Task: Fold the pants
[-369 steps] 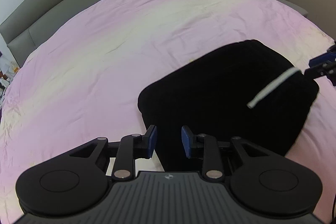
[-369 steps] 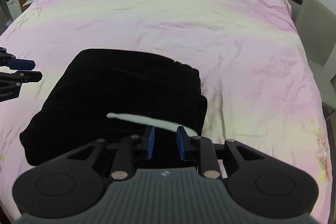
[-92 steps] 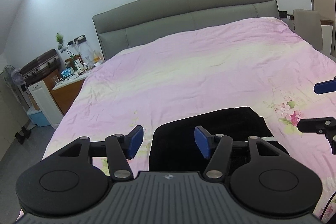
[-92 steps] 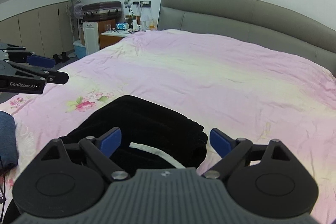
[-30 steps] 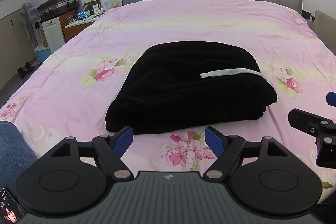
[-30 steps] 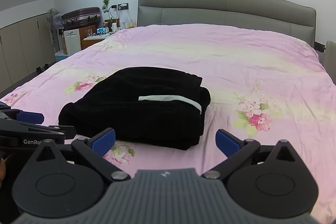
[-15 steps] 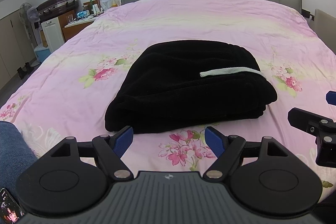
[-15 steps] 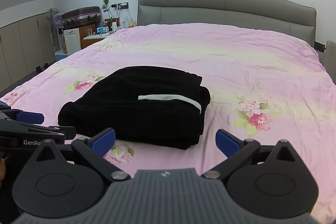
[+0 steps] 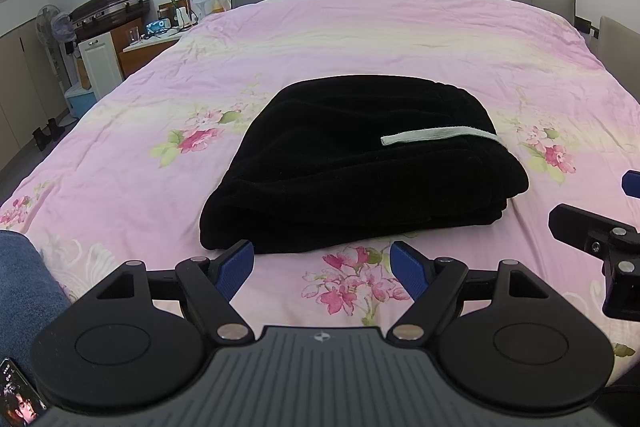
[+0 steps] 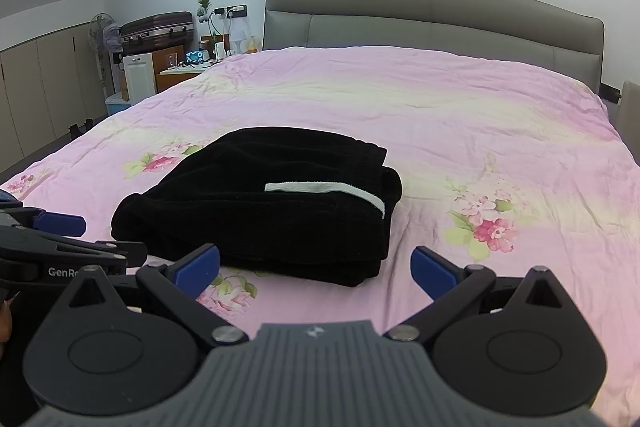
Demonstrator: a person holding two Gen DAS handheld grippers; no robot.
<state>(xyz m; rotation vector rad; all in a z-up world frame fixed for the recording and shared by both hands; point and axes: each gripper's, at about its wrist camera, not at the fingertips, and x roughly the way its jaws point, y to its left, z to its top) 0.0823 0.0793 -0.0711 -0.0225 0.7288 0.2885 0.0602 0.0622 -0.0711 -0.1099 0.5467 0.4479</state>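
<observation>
Pink flowered bedding (image 9: 360,39) runs back to a grey headboard (image 10: 432,15), and both tools hang above its near edge. The left gripper (image 9: 322,269) has its jaws spread wide with nothing between them; the right gripper (image 10: 316,269) is the same, wide apart and empty. Compared with a few seconds ago, both have drawn back and risen — the black pants (image 9: 360,163), which then lay right under the blue pads, now sit just beyond the jaws, apart from them, and over the last second nothing has shifted. The pants lie as a compact stacked bundle with a white strip (image 9: 436,135) across the top, so I judge the folding done and the hands retreating.

Outward from the jaws, a bedside table (image 10: 180,67), a suitcase (image 10: 158,25) and a fan (image 10: 105,35) stand far off to the left. The fabric is so dark that its layers barely read, and I cannot tell whether the strip is a drawstring or a label. Only part of each gripper shows in the other's view — and a blue denim patch (image 9: 24,287) at the left edge is cut off
</observation>
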